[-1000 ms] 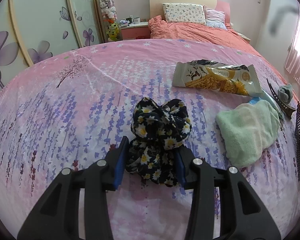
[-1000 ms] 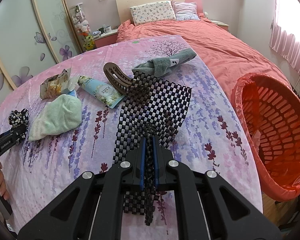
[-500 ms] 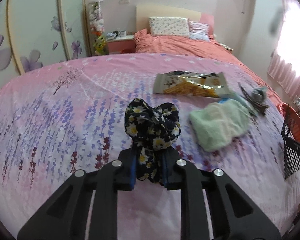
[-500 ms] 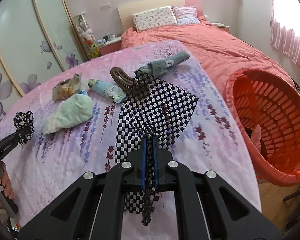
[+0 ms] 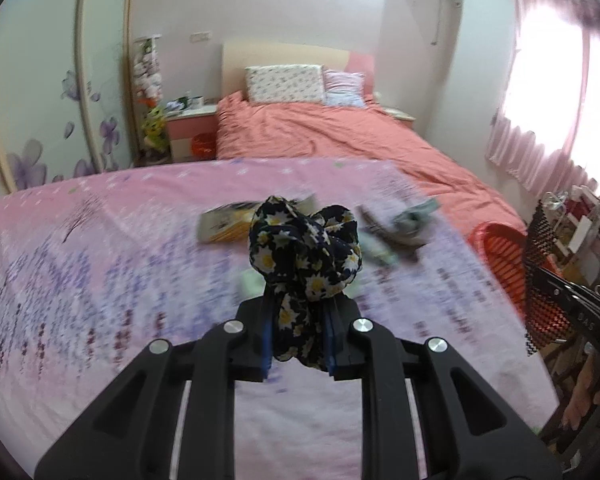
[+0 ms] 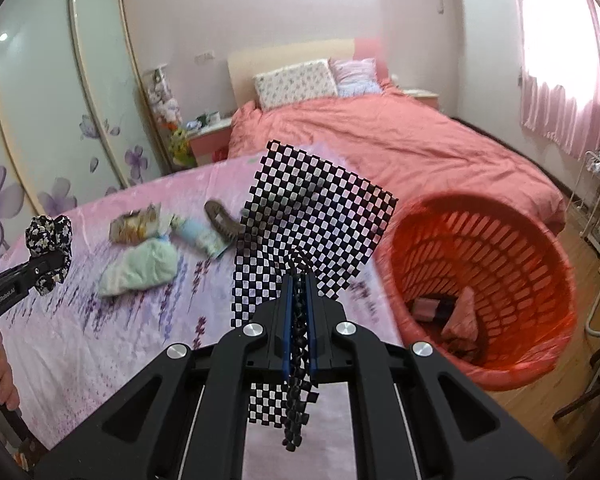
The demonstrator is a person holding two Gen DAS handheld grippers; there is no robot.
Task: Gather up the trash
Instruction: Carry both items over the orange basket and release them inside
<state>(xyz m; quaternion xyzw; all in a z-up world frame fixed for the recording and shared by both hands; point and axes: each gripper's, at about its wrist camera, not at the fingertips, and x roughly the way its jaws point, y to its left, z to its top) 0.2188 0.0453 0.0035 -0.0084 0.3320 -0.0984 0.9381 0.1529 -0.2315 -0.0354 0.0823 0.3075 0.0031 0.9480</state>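
Note:
My left gripper [image 5: 297, 320] is shut on a black scrunchie with daisy print [image 5: 304, 252] and holds it above the pink table. The scrunchie also shows in the right wrist view [image 6: 48, 236]. My right gripper [image 6: 299, 300] is shut on a black checkered mesh mat [image 6: 312, 216], lifted off the table, beside the red laundry basket [image 6: 500, 264]. The basket also shows at the right of the left wrist view [image 5: 500, 256].
On the pink flowered tablecloth [image 6: 100, 332] lie a snack bag [image 6: 134, 226], a mint green towel [image 6: 140, 268], a tube [image 6: 198, 234], a brown hair clip [image 6: 222, 220] and a grey sock [image 5: 416, 216]. The basket holds some items [image 6: 448, 312]. A bed [image 6: 400, 140] stands behind.
Both grippers have risen off the table with their loads. The mesh mat now hangs free and has moved towards the basket. The left gripper closed on the scrunchie and lifted it.

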